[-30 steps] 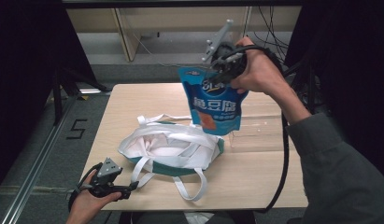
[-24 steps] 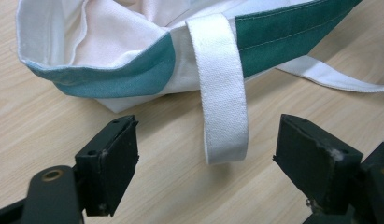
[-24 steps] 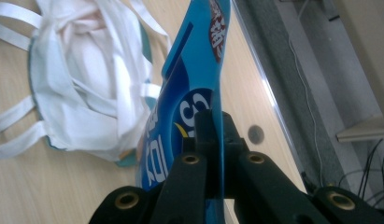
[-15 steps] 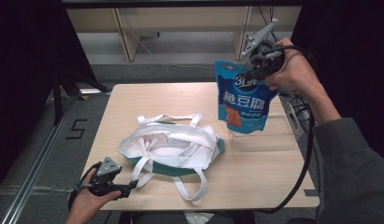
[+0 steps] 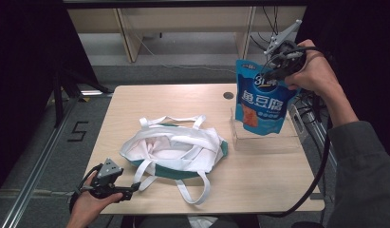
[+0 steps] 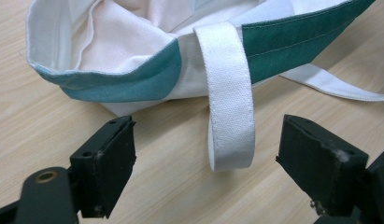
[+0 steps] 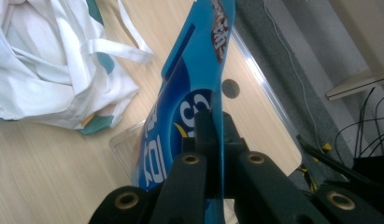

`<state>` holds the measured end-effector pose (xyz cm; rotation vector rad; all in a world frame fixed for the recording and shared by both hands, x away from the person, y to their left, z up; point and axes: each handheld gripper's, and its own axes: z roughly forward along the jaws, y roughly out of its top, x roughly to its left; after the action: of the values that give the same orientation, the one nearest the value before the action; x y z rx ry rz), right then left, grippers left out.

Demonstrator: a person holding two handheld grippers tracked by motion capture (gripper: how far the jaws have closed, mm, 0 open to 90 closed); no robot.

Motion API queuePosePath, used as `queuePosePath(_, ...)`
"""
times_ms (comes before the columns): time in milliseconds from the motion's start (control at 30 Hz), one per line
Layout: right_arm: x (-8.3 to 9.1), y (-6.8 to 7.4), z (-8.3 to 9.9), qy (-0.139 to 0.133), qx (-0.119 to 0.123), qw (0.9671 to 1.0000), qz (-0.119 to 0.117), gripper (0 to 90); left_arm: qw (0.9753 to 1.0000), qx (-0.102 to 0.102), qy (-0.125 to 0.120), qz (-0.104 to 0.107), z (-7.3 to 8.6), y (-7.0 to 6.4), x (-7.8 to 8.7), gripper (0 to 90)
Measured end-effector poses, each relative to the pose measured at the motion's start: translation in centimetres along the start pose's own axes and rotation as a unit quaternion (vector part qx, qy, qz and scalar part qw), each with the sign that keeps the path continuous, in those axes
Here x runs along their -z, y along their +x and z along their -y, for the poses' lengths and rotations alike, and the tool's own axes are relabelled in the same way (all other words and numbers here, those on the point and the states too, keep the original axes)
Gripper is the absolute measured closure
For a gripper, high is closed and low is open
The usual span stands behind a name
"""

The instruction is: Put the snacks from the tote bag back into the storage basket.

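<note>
A blue snack pouch hangs in the air over a clear plastic tray at the table's right side. My right gripper is shut on the pouch's top edge; in the right gripper view the pouch runs edge-on between the jaws of that gripper. A white and green tote bag lies slumped mid-table. My left gripper is open at the front left edge, and in its own view a white strap loop of the bag lies between the spread jaws of the left gripper.
The wooden table has a round cable hole at the back right. Black cables trail from both grippers, and more hang off the right edge. A wooden shelf frame stands behind the table. The floor at left bears a marked "5".
My right gripper has carried the pouch rightward, from above the bag to over the clear tray. The left gripper has stayed put at the bag's strap.
</note>
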<state>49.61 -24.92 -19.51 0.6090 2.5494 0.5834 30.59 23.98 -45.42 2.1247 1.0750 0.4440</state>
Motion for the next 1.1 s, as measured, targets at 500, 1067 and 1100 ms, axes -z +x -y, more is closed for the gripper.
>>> queuePosePath(500, -2.9, -0.9, 1.6, -0.003, -0.021, 0.9996, -0.018, 90.0, 1.0000, 0.001, 0.006, 0.004, 0.0, 0.0, 0.0, 18.3)
queuePosePath(1067, -5.8, 0.0, 4.3, -0.009, -0.030, 0.9980, -0.056, 90.0, 0.9999, -0.004, 0.015, 0.007, 0.0, 0.0, -0.1, 18.2)
queuePosePath(1100, -5.8, 0.0, 4.3, -0.009, -0.030, 0.9980, -0.056, 90.0, 0.9998, -0.005, 0.016, 0.007, 0.0, 0.0, -0.1, 18.2)
